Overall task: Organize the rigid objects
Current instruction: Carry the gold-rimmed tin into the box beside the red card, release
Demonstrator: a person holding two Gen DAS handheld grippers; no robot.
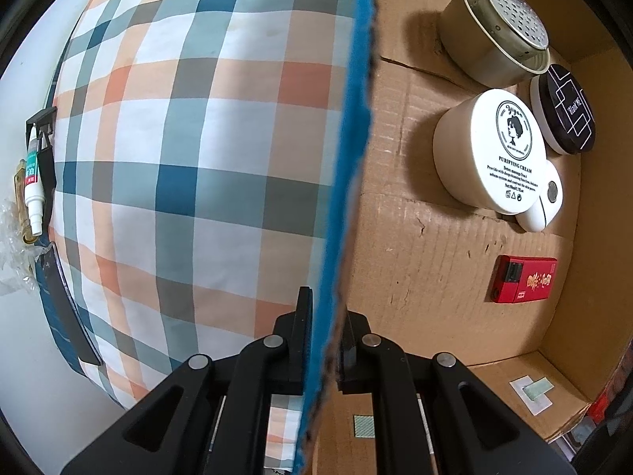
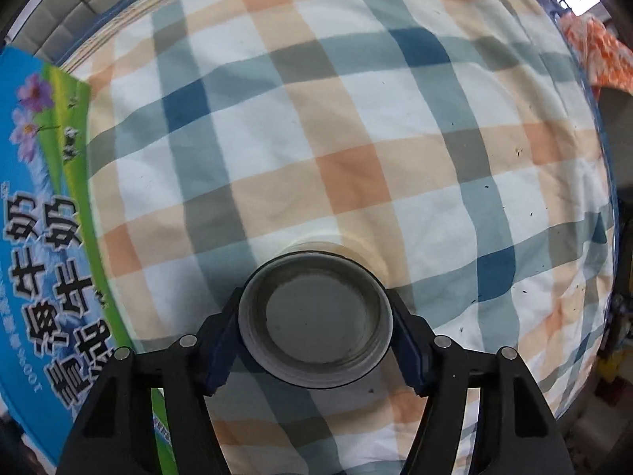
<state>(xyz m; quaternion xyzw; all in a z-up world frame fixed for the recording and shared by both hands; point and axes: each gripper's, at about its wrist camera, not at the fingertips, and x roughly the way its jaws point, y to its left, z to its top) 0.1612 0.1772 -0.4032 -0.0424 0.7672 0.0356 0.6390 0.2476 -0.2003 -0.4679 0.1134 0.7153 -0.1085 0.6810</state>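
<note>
In the right wrist view, nearest the lens, the right hand-held gripper (image 2: 315, 322) is closing its pads on both sides of a round open jar (image 2: 315, 322), a pale-rimmed container seen from above with a greyish bottom inside; it looks rigid and smooth-walled, so the grip is probably sitting firm. The jar is hanging over the checked bedsheet (image 2: 356, 138), with the printed blue outside of the cardboard box (image 2: 35, 237) just to the left.

In the left wrist view, the left hand-held gripper (image 1: 322, 340) is pinching the box wall (image 1: 348, 158) tight, steadying the box.

Further in, the box floor is already carrying a red lighter case (image 1: 524, 279), a white cream jar (image 1: 490, 150), a small white case (image 1: 542, 202), a black compact (image 1: 565, 109) and a metal tin (image 1: 498, 35). A small spray bottle (image 1: 33, 186) is lying outside on the far edge. The sorting is looking well advanced, with this jar not yet boxed.
</note>
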